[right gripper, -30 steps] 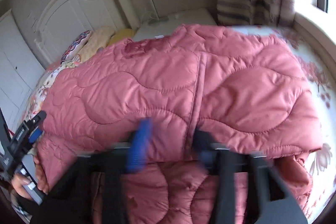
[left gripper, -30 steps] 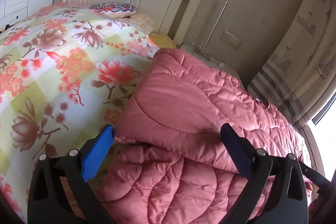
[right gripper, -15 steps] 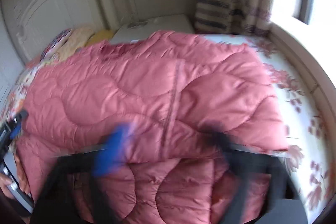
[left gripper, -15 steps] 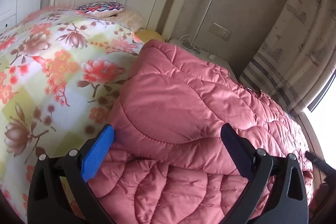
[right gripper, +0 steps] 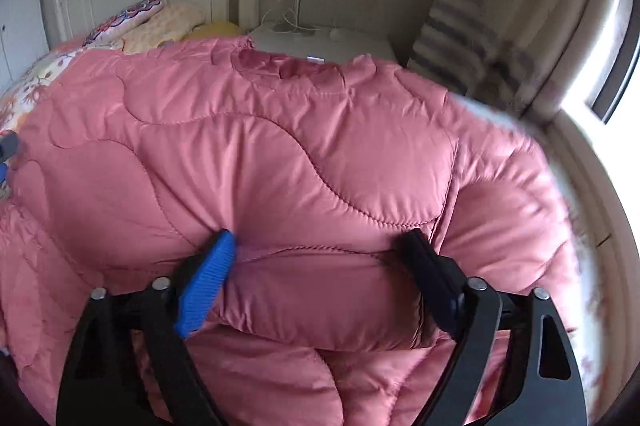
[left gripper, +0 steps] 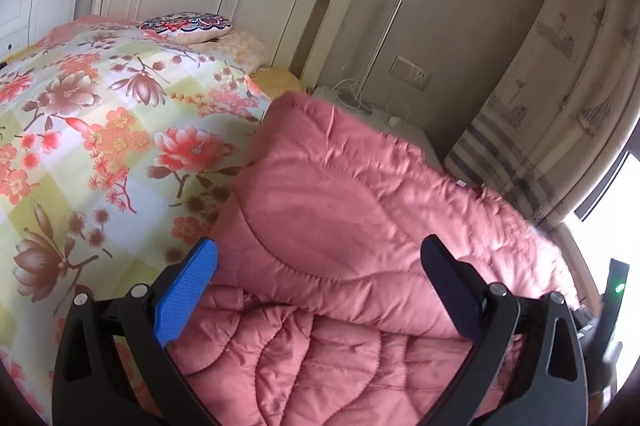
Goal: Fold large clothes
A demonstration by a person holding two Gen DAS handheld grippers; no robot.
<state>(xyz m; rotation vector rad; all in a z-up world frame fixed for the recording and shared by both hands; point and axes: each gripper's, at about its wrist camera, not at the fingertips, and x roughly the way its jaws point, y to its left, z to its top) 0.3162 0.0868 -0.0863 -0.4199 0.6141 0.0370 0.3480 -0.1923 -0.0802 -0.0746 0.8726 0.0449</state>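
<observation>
With the pink quilted coat (right gripper: 280,154) lying folded over on the bed (left gripper: 80,130), the left tool (left gripper: 320,266) stands open over its fold, the right tool (right gripper: 320,246) is closing astride the folded edge; next move: secure that edge.

Your right gripper (right gripper: 320,254) is closing with a thick fold of the pink quilted coat (right gripper: 280,154) bulging between its fingers, so nothing passes straight ahead there. To your right, only a narrow strip of bed lies between the coat and the window ledge (right gripper: 592,186). Beyond the coat, the white nightstand (right gripper: 320,44) with its cables blocks the far end. On your left, the floral bedspread (left gripper: 100,146) lies flat and free up to the pillows (left gripper: 188,26).
</observation>
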